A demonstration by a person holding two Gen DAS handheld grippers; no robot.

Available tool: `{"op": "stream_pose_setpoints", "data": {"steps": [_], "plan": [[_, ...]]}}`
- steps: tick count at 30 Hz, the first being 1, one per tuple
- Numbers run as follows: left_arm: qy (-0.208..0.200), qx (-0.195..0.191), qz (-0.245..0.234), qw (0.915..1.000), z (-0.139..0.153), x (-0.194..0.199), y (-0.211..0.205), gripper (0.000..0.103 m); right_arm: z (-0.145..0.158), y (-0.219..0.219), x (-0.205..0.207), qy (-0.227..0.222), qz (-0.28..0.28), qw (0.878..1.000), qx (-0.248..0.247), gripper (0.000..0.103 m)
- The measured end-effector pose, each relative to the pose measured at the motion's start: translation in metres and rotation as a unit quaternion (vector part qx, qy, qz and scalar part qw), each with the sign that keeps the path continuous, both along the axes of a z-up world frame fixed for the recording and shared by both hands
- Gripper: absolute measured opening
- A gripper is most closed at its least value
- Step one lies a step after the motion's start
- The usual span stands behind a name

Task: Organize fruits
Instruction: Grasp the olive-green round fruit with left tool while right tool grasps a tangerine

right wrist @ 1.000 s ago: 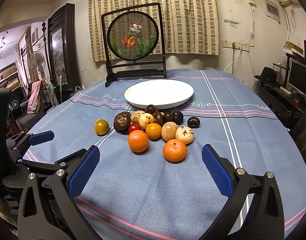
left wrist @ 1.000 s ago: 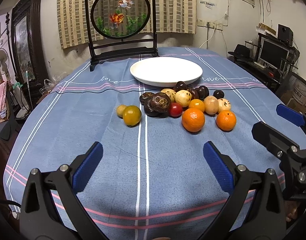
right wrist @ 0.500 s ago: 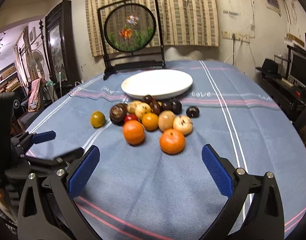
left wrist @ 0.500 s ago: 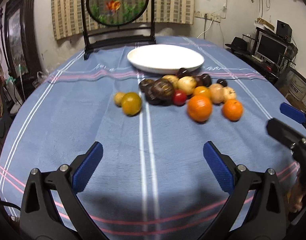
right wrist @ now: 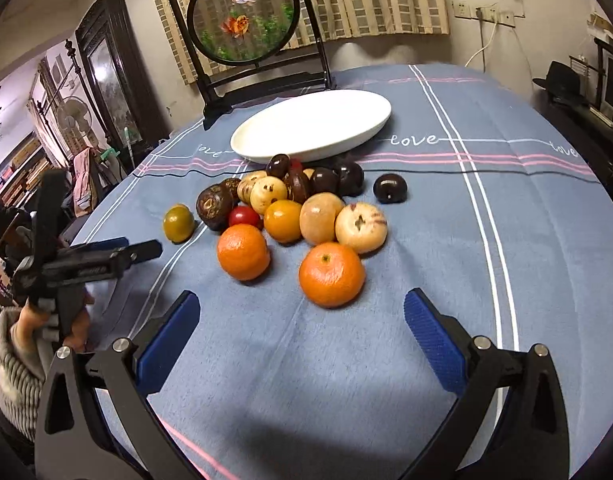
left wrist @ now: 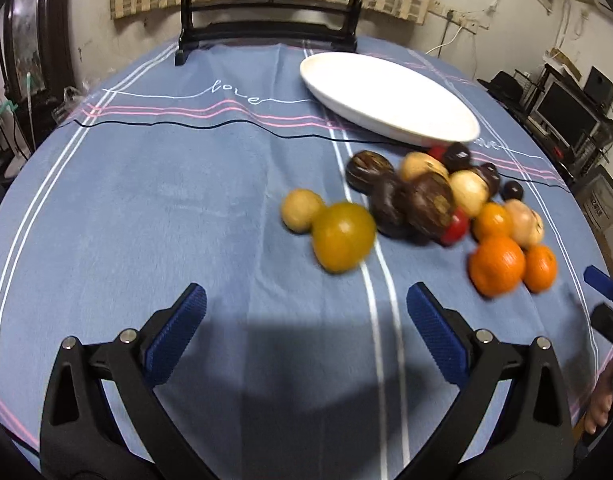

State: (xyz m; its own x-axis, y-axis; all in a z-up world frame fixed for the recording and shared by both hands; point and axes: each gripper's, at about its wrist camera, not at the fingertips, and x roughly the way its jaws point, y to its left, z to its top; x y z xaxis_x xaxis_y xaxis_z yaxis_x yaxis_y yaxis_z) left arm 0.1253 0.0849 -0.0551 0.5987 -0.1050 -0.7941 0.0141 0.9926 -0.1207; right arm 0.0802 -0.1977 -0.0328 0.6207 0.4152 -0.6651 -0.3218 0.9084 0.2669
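Note:
A heap of small fruits lies on the blue tablecloth in front of an empty white plate (left wrist: 390, 96) (right wrist: 312, 124). It holds two oranges (right wrist: 331, 274) (right wrist: 243, 252), a yellow-green fruit (left wrist: 343, 237) (right wrist: 179, 223), a small tan fruit (left wrist: 302, 210), brown wrinkled fruits (left wrist: 428, 198), dark plums (right wrist: 389, 188) and a red one (right wrist: 244, 216). My left gripper (left wrist: 306, 320) is open and empty, just short of the yellow-green fruit. My right gripper (right wrist: 302, 320) is open and empty, just short of the nearer orange. The left gripper also shows at the left of the right wrist view (right wrist: 118, 250).
A round goldfish screen on a black stand (right wrist: 246, 28) stands behind the plate at the table's far edge. Monitors and shelves (left wrist: 566, 112) stand beyond the right side. A dark cabinet (right wrist: 106, 72) and clutter are at the left.
Both grippers have moved forward and lower toward the fruits. The left one has swung left, so the heap now sits to its right. Both stay open.

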Motion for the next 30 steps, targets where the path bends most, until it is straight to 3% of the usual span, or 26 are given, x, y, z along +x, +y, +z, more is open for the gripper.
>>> {"op": "stream_pose_setpoints", "data": {"steps": [1,3,5,6,13,20,24,27,30], "plan": [[0.0,0.005,-0.005,1.0,0.0,0.006,-0.001,0.1,0.0,-0.001,0.003,0.0,0.004,1.0,0.002,0.102],[-0.001,0.0,-0.022,0.9998,0.0,0.013,-0.007,0.078,0.0,-0.002,0.01,0.0,0.008,1.0,0.01,0.102],[0.003,-0.013,-0.036,0.9992,-0.003,0.019,-0.012,0.064,-0.002,-0.005,0.016,-0.001,0.01,1.0,0.018,0.102],[0.006,-0.018,-0.042,0.9989,-0.006,0.021,-0.014,0.062,-0.004,-0.006,0.019,0.0,0.01,1.0,0.021,0.102],[-0.007,0.004,-0.058,0.9983,-0.007,0.033,-0.03,0.062,-0.019,-0.011,0.037,0.041,0.023,0.997,0.055,0.102],[0.008,-0.009,-0.062,0.998,-0.014,0.044,-0.029,0.062,-0.022,-0.007,0.04,0.048,0.028,0.997,0.048,0.102],[0.005,-0.011,-0.06,0.9981,-0.013,0.045,-0.027,0.046,-0.022,0.0,0.041,0.049,0.033,0.998,0.027,0.102],[0.005,-0.015,-0.058,0.9982,-0.014,0.045,-0.023,0.042,-0.023,0.007,0.044,0.051,0.039,0.998,0.006,0.097],[0.006,-0.018,-0.061,0.998,-0.015,0.046,-0.023,0.042,-0.027,0.008,0.051,0.067,0.041,0.997,0.006,0.086]]}}
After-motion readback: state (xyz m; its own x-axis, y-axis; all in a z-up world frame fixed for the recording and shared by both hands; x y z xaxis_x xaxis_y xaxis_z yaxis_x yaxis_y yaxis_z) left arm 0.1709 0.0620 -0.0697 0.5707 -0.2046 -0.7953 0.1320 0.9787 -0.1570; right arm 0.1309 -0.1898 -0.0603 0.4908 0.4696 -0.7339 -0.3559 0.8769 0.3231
